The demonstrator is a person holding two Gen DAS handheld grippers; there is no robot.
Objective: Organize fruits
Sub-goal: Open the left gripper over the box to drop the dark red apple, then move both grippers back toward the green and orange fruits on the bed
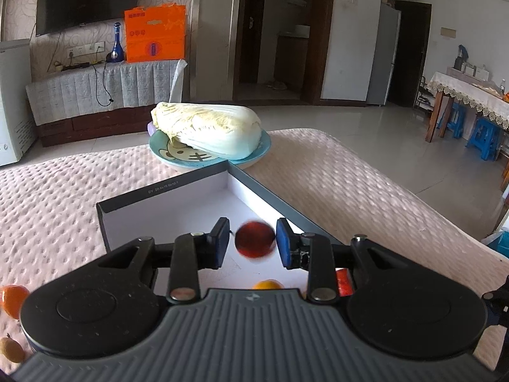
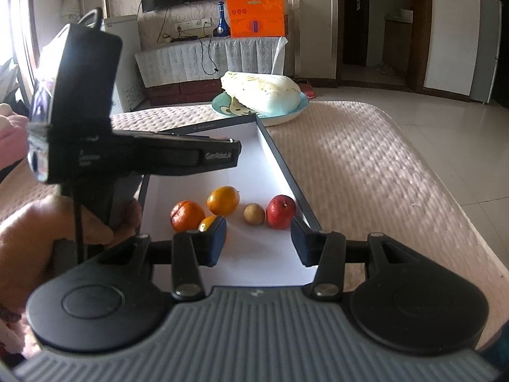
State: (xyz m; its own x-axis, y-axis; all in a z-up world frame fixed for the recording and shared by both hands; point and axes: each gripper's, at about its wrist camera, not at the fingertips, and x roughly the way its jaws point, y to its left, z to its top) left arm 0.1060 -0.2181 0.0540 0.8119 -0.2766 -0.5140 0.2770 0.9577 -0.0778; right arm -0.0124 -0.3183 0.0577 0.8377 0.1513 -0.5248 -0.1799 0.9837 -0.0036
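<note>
The left gripper [image 1: 253, 238] is hanging spread over the white box [image 1: 178, 205], a blurred dark-red fruit [image 1: 255, 239] sitting between its pads without touching them. The right gripper [image 2: 258, 238] is gaping, empty, before four more fruits [image 2: 222, 200] inside. Beyond, a cabbage [image 1: 210, 130] is lying on a plate [image 1: 251, 156].

The supporting surface is a table covered with a pink dotted quilted cloth [image 1: 334, 172]. Directly on the cloth rest a shallow dark-rimmed box with a white interior [image 1: 178, 203], set corner-on toward the far side, and a light blue plate [image 1: 254, 156] that sits just beyond the box's far corner, bearing a napa cabbage [image 1: 210, 127]. At the near left edge of the left wrist view, an orange fruit [image 1: 11, 299] and a small tan fruit [image 1: 11, 348] lie on the cloth outside the box.
</note>
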